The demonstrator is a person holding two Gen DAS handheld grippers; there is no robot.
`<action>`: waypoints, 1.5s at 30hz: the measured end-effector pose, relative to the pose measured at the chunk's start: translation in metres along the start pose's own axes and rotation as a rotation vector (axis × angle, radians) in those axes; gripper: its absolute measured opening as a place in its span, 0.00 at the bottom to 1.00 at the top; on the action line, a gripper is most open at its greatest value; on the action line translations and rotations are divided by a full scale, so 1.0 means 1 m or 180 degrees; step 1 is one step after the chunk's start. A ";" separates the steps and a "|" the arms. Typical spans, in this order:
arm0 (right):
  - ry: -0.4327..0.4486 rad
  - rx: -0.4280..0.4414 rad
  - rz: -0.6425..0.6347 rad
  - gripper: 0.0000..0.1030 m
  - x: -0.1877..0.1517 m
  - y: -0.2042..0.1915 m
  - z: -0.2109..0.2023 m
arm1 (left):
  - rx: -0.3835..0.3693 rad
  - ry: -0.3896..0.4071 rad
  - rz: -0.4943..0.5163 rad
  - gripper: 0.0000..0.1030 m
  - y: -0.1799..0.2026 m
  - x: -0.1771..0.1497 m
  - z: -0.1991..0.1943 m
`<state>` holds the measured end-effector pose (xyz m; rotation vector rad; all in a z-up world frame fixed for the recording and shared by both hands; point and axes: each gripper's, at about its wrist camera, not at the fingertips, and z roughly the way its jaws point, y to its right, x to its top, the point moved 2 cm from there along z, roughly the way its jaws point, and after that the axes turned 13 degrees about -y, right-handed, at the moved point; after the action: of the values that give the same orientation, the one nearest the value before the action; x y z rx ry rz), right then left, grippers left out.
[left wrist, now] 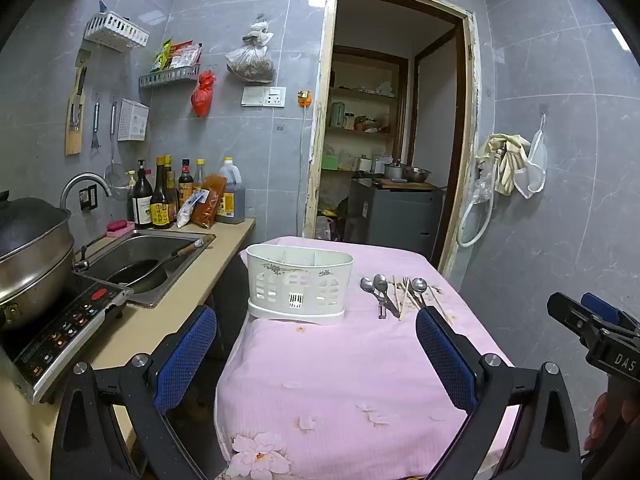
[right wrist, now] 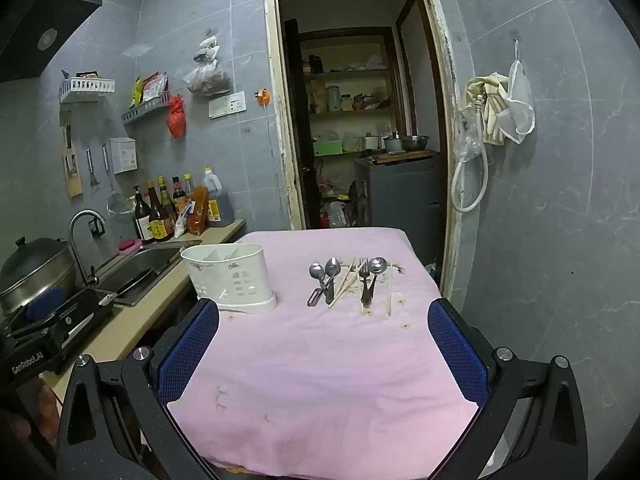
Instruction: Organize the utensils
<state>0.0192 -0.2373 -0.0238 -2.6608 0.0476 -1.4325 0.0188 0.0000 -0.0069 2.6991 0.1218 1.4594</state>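
Both jaws gape, empty — left gripper (left wrist: 316,344), right gripper (right wrist: 323,332). Spoons (right wrist: 332,270) and chopsticks (right wrist: 346,286) lie beside the white caddy (right wrist: 230,276) on the pink cloth (right wrist: 320,380).

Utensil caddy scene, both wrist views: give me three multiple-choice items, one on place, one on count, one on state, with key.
1. Where do the loose utensils lie relative to the white utensil caddy?
A. Inside it
B. On the pink cloth to its right
C. In the sink

2. How many spoons lie in the pile?
A. One
B. Three
C. Six

3. How do the right gripper's fingers stand?
A. Wide open with nothing between them
B. Shut on a fork
C. Shut on the caddy

Key: 1 B, the pile rests on the pink cloth beside the caddy, apart from it. 2 B, three round bowls show at the far end of the pile in the right wrist view. 3 A, the blue pads stand far apart over bare cloth, short of the utensils.
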 end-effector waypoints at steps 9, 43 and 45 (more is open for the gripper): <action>0.0010 0.0015 0.0041 0.99 -0.001 0.000 -0.003 | 0.0002 -0.0014 0.0014 0.98 -0.001 0.001 0.001; -0.0048 0.0116 0.0028 0.99 -0.007 -0.005 0.006 | 0.0031 -0.0007 0.0057 0.98 0.004 0.002 -0.004; -0.0051 0.0114 0.0026 0.99 -0.006 -0.005 0.006 | 0.0032 -0.0010 0.0058 0.98 0.004 0.002 -0.004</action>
<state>0.0204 -0.2317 -0.0315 -2.6399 0.0310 -1.3960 0.0170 -0.0039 -0.0026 2.7175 0.1050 1.4634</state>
